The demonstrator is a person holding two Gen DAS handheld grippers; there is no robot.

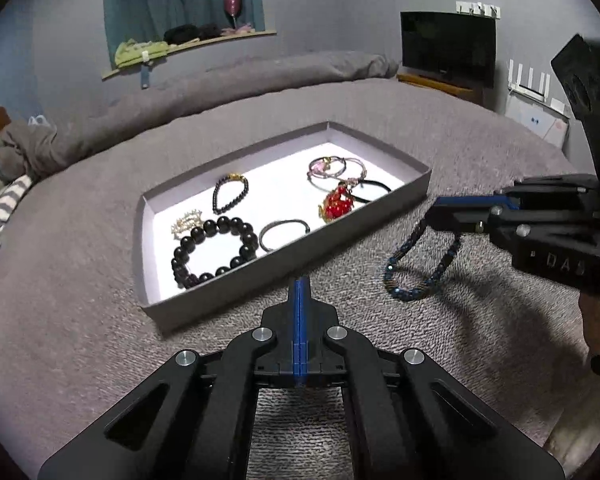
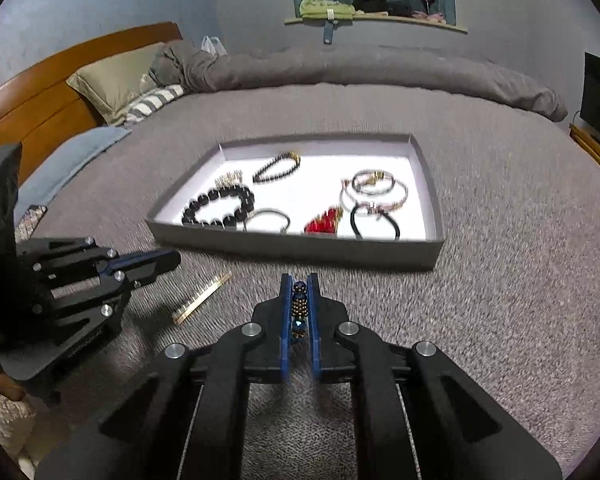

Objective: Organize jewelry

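Pinching a dark blue beaded bracelet (image 2: 299, 307) between its blue pads, the right gripper (image 2: 299, 280) holds a short stretch of the beads, and the rest of the loop hangs free below the fingers, above the grey bedcover (image 2: 500, 280). The left gripper (image 1: 301, 280) has its fingers pressed together on nothing. Ahead of both fingertips lies the shallow grey cardboard tray (image 2: 300, 246) with other bracelets inside. A thin gold comb-like strip (image 2: 202, 298) lies on the cover between the two grippers. The bracelet looks light and limp, its beads probably slippery, so a grip across the strand seems best.
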